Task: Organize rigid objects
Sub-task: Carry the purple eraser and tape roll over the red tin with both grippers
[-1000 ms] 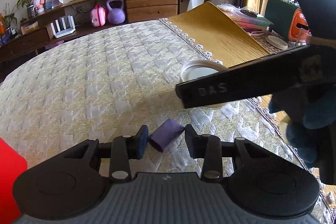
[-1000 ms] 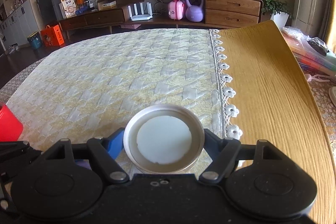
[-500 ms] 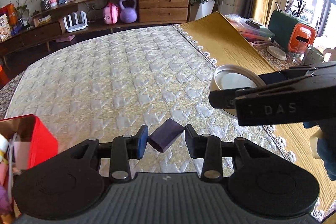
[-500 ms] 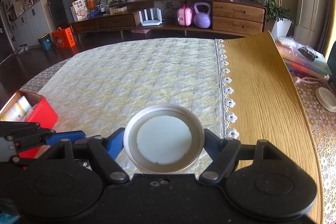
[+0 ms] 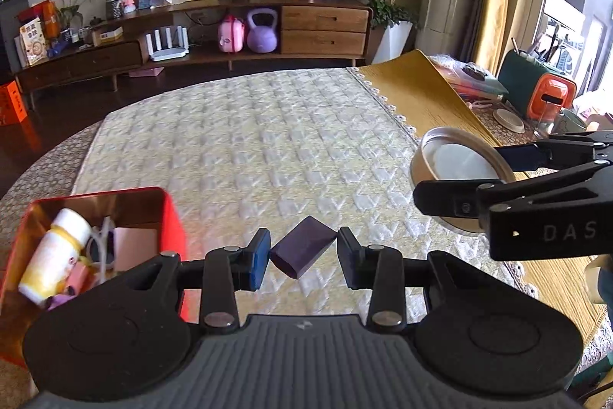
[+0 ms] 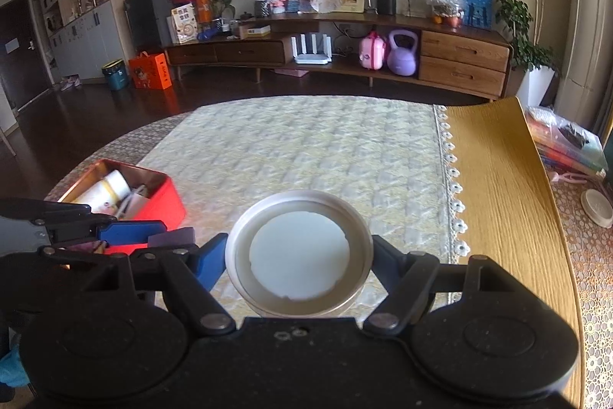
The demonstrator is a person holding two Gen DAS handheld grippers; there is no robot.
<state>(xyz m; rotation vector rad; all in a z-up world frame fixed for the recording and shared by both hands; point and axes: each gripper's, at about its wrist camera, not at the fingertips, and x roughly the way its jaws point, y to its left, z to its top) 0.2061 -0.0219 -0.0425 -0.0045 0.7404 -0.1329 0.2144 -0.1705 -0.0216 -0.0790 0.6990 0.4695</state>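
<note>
Left gripper point(image 5: 302, 257) clamps the small dark-purple rectangular block point(image 5: 302, 251) diagonally, clear of the worktop point(image 5: 268, 140). Right gripper point(image 6: 299, 257) pinches the shallow round silver tin lid point(image 6: 299, 252) across its rim. Both held aloft, likely headed for the open red metal box point(image 5: 168, 213) near the left one.

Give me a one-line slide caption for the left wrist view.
Left gripper holds a purple block above the quilted cloth, red tin at left, right gripper carrying a round lid.

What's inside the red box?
The red box holds a white-and-yellow bottle, a pink packet and small pink bits. Whatever lies underneath them is hidden.
</note>
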